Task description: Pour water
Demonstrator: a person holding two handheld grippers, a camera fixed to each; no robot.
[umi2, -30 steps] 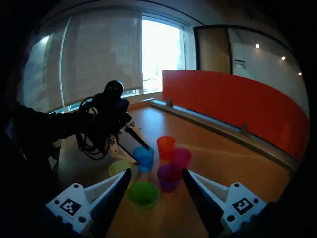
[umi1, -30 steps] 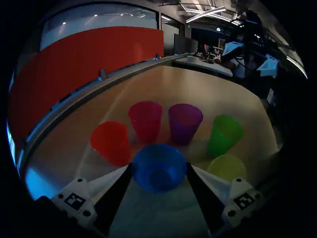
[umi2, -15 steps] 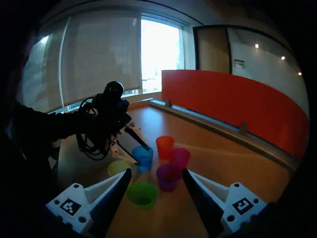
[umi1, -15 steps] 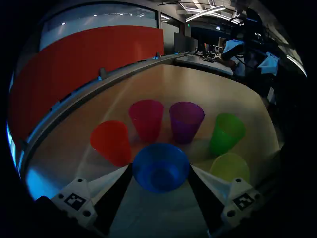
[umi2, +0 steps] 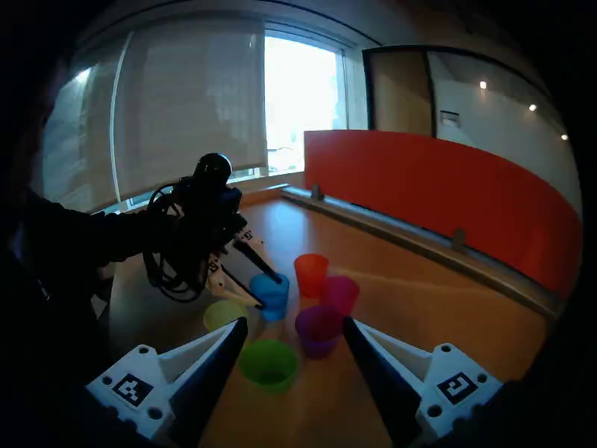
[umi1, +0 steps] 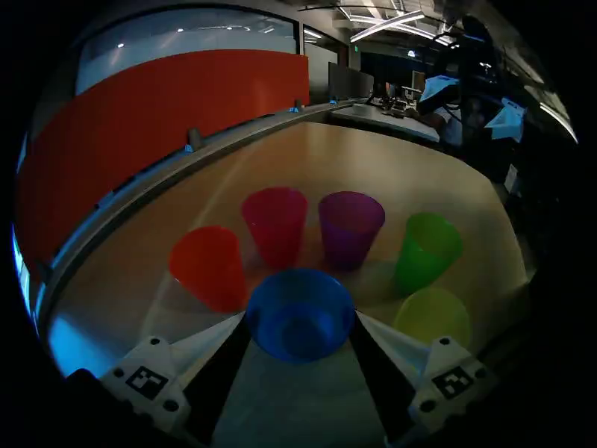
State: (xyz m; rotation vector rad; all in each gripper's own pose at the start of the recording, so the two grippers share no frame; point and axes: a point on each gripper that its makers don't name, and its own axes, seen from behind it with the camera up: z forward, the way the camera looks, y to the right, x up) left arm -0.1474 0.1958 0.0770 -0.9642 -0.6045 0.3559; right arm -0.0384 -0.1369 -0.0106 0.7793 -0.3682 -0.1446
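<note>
Left gripper (umi1: 298, 317): fingers closed against both sides of the blue cup (umi1: 300, 328), which fills the gap between them; cup mouth faces the camera

Right gripper (umi2: 292, 322): fingers spread wide with nothing held, poised above the cups

Blue cup, place: nearest cup in the left gripper view, in front of the others; whether it rests on the table (umi1: 358, 160) or is lifted cannot be told, nor whether it holds water

Other cups, left gripper view: red cup (umi1: 209, 267), pink cup (umi1: 274, 224), purple cup (umi1: 351, 228) and green cup (umi1: 425, 250) stand upright in an arc behind the blue one; yellow cup (umi1: 433, 317) just beside it on the right

Right gripper view adds: the left gripper (umi2: 263, 290) seen from outside, with a dark-sleeved hand (umi2: 168, 231) holding it and one finger on each side of the blue cup (umi2: 270, 293); green cup (umi2: 269, 364) and purple cup (umi2: 319, 328) nearest the camera, yellow cup (umi2: 222, 313), pink cup (umi2: 339, 293) and red cup (umi2: 311, 272) beyond; a bright window (umi2: 302, 104) behind

Seen from both: red partition (umi1: 149, 104) (umi2: 448, 187) along the table's far edge
</note>
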